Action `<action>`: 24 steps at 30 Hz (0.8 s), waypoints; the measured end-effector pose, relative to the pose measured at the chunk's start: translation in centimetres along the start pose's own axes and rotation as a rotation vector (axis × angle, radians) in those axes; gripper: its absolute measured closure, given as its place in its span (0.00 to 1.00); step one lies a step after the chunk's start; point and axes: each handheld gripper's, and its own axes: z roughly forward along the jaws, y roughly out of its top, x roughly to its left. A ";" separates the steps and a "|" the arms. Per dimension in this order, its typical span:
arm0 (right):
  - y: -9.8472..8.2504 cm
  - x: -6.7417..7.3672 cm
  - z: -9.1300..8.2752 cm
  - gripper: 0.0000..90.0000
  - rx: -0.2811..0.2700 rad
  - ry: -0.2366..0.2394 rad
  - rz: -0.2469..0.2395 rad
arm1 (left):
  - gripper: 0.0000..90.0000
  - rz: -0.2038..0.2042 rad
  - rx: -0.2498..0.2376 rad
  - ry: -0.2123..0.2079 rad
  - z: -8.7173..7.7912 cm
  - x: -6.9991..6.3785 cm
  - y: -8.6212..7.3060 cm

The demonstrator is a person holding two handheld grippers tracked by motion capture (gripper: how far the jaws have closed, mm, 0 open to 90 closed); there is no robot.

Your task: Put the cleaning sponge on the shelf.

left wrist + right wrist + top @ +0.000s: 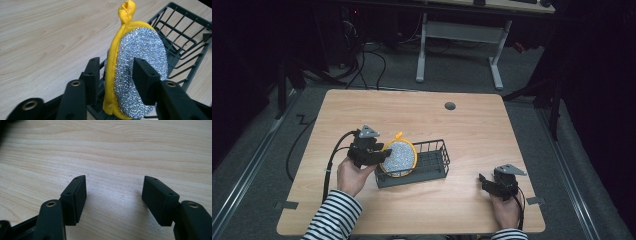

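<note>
A round scrubber (pixel 400 157), yellow cloth on one side and silver mesh on the other, stands on its edge in the left end of a dark wire basket (pixel 434 162). In the left gripper view the scrubber (pixel 142 50) rises between the jaws of my left gripper (pixel 116 67). A gap shows between the left pad and the yellow side, so the gripper is open around the scrubber. The basket (pixel 185 32) stretches away behind it. My right gripper (pixel 484 181) rests low over the table's front right part. In its own view the right gripper (pixel 115 187) is open, with bare wood between its jaws.
The wooden table (pixel 412 110) has a small round cable hole (pixel 450 106) near its far edge. The right part of the basket holds nothing. Beyond the table are a dark floor, cables and a white desk frame (pixel 459 35).
</note>
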 end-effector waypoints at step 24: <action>0.0 0.0 0.0 0.40 0.000 0.000 0.000 | 0.43 -0.063 -0.090 0.056 -3.3 2.7 -0.3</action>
